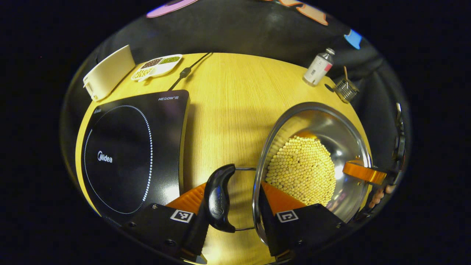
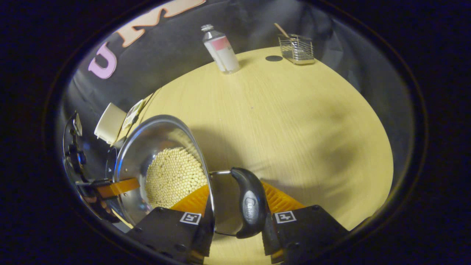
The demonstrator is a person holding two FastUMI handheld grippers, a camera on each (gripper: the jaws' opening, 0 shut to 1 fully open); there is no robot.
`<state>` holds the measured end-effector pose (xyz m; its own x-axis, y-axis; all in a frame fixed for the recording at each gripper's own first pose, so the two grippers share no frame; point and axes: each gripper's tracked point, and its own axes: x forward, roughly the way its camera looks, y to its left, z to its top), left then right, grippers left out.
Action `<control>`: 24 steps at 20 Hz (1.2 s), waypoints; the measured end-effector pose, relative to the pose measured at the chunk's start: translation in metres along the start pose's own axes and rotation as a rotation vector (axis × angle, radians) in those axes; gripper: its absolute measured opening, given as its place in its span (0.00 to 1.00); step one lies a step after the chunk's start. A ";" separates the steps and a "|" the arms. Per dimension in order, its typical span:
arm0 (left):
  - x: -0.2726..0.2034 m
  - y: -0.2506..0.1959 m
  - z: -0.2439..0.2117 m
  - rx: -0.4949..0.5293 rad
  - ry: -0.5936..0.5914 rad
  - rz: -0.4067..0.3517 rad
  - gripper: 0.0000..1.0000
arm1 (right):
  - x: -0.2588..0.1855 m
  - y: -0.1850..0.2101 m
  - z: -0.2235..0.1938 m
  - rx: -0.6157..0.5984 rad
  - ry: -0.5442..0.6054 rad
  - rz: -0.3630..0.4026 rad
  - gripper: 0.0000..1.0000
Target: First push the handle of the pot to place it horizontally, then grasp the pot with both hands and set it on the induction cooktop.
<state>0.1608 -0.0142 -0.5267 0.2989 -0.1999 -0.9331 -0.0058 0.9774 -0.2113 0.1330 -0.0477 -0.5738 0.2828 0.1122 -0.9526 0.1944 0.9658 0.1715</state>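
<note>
Left gripper (image 1: 235,206) jaws wide, straddling handle (image 1: 219,198) and pot (image 1: 312,162) rim, lower frame. Right gripper (image 2: 235,209) likewise. Risk: uneven lift tilts pot, beans (image 1: 303,169) spill; cooktop (image 1: 128,154) far left.

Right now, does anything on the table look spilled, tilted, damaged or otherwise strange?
Nothing stands out. The yellow beans lie inside the shiny steel pot, none on the wooden table. The white bottle and wire basket stand upright, and the black induction cooktop lies flat.
</note>
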 end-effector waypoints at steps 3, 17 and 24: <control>-0.001 -0.001 -0.009 -0.059 0.041 -0.031 0.59 | -0.006 0.000 -0.001 0.009 0.010 0.016 0.46; -0.074 0.042 0.013 -0.044 -0.067 0.018 0.57 | -0.001 0.012 0.015 0.010 -0.009 0.125 0.45; -0.100 0.100 0.022 -0.056 -0.098 0.040 0.57 | 0.012 0.013 0.014 -0.010 0.016 0.148 0.51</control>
<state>0.1508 0.1056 -0.4480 0.3895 -0.1509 -0.9086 -0.0723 0.9784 -0.1935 0.1518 -0.0367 -0.5794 0.2926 0.2570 -0.9210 0.1419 0.9409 0.3076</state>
